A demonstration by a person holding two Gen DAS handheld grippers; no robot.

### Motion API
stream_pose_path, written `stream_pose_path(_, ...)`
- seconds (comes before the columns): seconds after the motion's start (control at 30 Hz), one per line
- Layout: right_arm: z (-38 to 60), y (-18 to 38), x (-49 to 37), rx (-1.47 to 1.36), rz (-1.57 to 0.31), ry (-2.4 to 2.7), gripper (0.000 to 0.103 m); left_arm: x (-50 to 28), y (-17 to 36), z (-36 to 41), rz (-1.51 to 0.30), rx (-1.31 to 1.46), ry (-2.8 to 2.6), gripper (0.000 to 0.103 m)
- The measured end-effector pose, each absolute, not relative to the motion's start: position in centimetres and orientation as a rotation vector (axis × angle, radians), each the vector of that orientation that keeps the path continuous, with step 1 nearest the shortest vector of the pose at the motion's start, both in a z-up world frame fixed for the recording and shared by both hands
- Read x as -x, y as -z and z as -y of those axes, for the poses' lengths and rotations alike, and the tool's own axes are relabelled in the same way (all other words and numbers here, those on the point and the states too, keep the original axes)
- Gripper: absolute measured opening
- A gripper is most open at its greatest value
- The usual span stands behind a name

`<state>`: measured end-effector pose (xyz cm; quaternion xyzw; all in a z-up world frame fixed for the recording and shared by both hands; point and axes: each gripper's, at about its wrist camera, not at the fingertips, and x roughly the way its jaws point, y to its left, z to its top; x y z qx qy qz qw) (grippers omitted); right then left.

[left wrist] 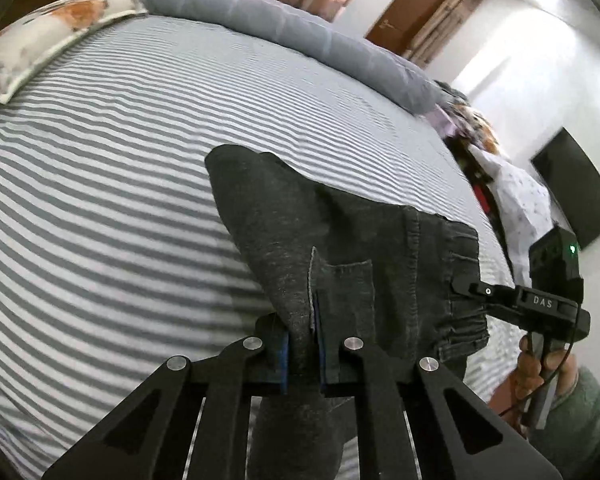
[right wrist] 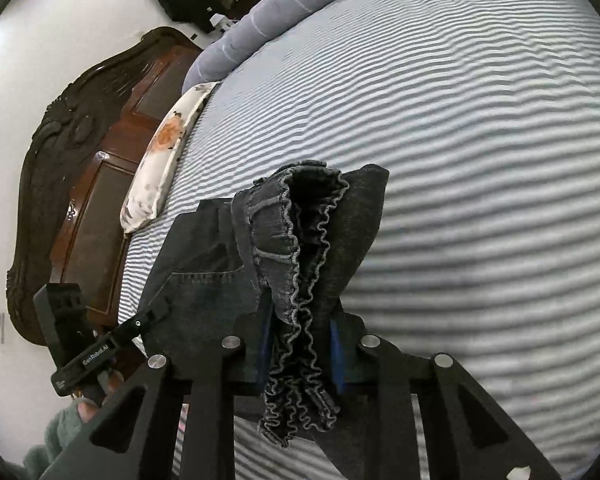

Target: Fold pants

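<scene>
Left wrist view: flowered pillow point(left wrist: 48, 36) at far left on the striped bedsheet point(left wrist: 120, 184), a grey rolled blanket point(left wrist: 284, 28) along the far edge of the bed. Left gripper point(left wrist: 302, 350) low centre, blue pads pressed together on a fold of the dark grey pants point(left wrist: 340, 248); cloth bunched between the fingers and hanging below them. The pants are lifted off the sheet, stretched toward the right, back pocket and seam showing. At the right edge the right gripper point(left wrist: 470, 289) bites the elastic waistband; a hand point(left wrist: 540, 364) in a green sleeve holds its handle. Right wrist view: carved dark headboard point(right wrist: 60, 184) at left, left gripper point(right wrist: 156, 310) just beside it on the pants' edge. Centre, the right gripper's pads pinch the ruffled waistband point(right wrist: 300, 320), gathered thick between them.
</scene>
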<state>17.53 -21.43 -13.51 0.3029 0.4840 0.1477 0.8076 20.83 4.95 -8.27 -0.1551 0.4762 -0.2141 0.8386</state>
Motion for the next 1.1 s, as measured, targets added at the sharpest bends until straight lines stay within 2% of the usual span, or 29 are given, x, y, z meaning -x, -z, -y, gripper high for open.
stream_pose_path(0.23, 18.1, 16.1, -23.0, -0.594, -1.089, -0.312, 0.024, -24.7, 10.6, -6.6, -1.054, 0.258, 0.371, 0.010)
stream_pose_path(0.27, 17.9, 16.5, -23.3, -0.569, -1.097, -0.298, 0.026, -25.0, 11.3, -6.7, -1.066, 0.251, 0.354, 0.011)
stream_pose_path(0.33, 17.8, 17.1, -23.5, -0.514, -1.113, -0.230, 0.039, -25.2, 12.5, -6.9, -1.093, 0.231, 0.323, 0.012)
stream_pose_path(0.4, 17.9, 17.7, -23.1, -0.483, -1.137, -0.188, 0.044, -25.1, 13.8, -6.8, -1.140, 0.199, 0.285, 0.026)
stream_pose_path(0.43, 17.9, 18.0, -22.7, -0.456, -1.149, -0.172, 0.045, -24.8, 14.4, -7.6, -1.158, 0.184, 0.272, 0.039)
stream_pose_path(0.47, 18.0, 18.2, -22.2, -0.432, -1.146, -0.171, 0.046, -24.5, 14.9, -7.6, -1.173, 0.168, 0.266, 0.045)
stream_pose_path(0.53, 18.0, 18.2, -20.9, -0.393, -1.133, -0.164, 0.055, -23.4, 15.3, -7.5, -1.173, 0.150, 0.257, 0.053)
stream_pose_path(0.63, 18.0, 18.4, -18.8, -0.355, -1.110, -0.148, 0.059, -21.5, 15.6, -7.5, -1.148, 0.130, 0.234, 0.061)
stream_pose_path(0.83, 17.4, 18.9, -18.1, -0.323, -1.103, -0.084, 0.059, -20.5, 16.1, -6.9, -1.131, 0.093, 0.162, 0.067)
stream_pose_path(1.0, 15.7, 15.8, -17.5, -0.241, -1.054, -0.024, 0.059, -19.3, 13.7, -5.3, -1.101, 0.042, 0.121, 0.067)
stream_pose_path(1.07, 14.8, 14.2, -16.2, -0.199, -1.012, -0.004, 0.062, -18.1, 12.4, -5.1, -1.072, 0.020, 0.106, 0.068)
stream_pose_path(1.1, 14.3, 13.5, -15.5, -0.180, -0.995, 0.005, 0.066, -17.1, 11.8, -5.0, -1.057, 0.015, 0.100, 0.068)
